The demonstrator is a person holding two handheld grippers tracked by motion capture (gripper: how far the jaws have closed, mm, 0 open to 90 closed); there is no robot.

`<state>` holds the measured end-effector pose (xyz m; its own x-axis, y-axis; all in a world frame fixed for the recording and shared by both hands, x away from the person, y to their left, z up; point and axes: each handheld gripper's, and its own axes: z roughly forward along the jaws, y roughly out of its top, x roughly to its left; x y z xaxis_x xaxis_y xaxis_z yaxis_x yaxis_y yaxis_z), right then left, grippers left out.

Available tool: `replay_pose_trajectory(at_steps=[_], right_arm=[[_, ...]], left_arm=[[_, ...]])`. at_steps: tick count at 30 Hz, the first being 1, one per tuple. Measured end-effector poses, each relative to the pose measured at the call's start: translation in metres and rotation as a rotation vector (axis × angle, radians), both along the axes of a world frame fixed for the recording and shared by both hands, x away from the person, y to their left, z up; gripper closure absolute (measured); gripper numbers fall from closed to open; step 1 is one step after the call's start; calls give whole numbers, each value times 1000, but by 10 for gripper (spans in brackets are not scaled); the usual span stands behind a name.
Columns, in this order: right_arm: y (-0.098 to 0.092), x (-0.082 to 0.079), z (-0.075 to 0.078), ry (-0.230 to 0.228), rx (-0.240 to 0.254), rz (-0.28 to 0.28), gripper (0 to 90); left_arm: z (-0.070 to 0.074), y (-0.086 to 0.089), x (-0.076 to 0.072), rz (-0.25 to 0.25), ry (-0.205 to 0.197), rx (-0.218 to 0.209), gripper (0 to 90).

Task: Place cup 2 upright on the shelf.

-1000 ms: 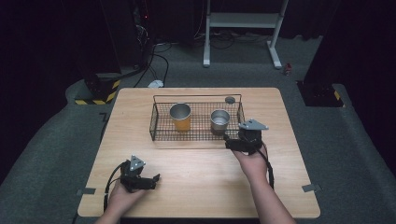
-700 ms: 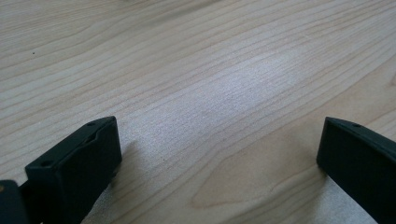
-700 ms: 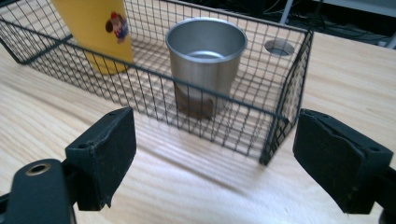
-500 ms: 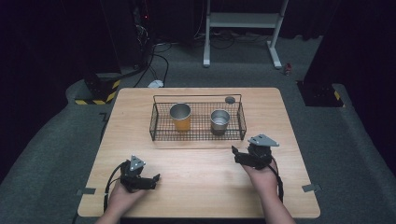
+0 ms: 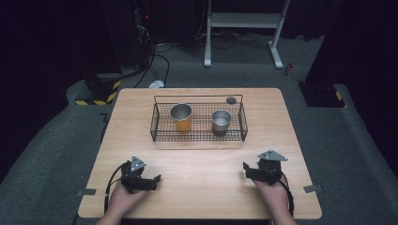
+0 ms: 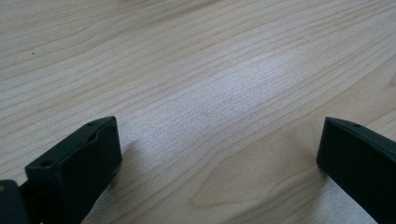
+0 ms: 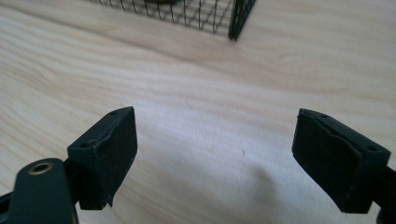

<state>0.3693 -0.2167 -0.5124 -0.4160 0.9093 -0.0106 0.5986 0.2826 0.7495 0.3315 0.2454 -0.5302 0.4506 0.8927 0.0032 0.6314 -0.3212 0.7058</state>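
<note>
**Resting Both Claws on the Counter, Cups Seated in the Basket**

High view: I hold my left claw and my right claw low over the near part of the counter, well apart from each other. The wire basket stands near the middle of the counter. The orange cup stands upright in its left half; the steel cup stands upright in its right half. A small dark round piece lies on the counter just behind the basket's far rim. Neither claw touches the basket or a cup.

Left gripper view: My left claw has its jaws spread wide, with bare wood grain between them. Nothing is gripped.

Right gripper view: My right claw likewise stands with jaws wide apart and empty. A corner of the basket shows ahead, near but not touching.

Step in hand, as I judge it: both cups are placed and both claws are parked, so the placing work looks complete or paused. Any next move calls for lifting a claw clear of the counter, keeping the jaws spread, and approaching the basket from above to clear its rim.
</note>
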Motion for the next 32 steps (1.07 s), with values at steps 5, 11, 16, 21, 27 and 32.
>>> replay_pose_trajectory(at_steps=[5,11,16,21,27,32], right_arm=[[-7,-5,-11,39,-24,-9,140],[-14,-10,-12,64,-26,-35,118],[-19,-12,-12,65,-27,-46,108],[-16,-15,-12,50,-43,-73,112],[-15,-14,-12,61,-31,-45,109],[-15,-14,-12,60,-34,-44,114]], left_arm=[[0,0,0,0,0,0,2],[0,0,0,-3,1,1,2],[0,0,0,1,-4,-2,3],[0,0,0,3,-5,-2,2],[0,1,-1,12,-6,-1,2],[0,1,0,11,-6,1,2]])
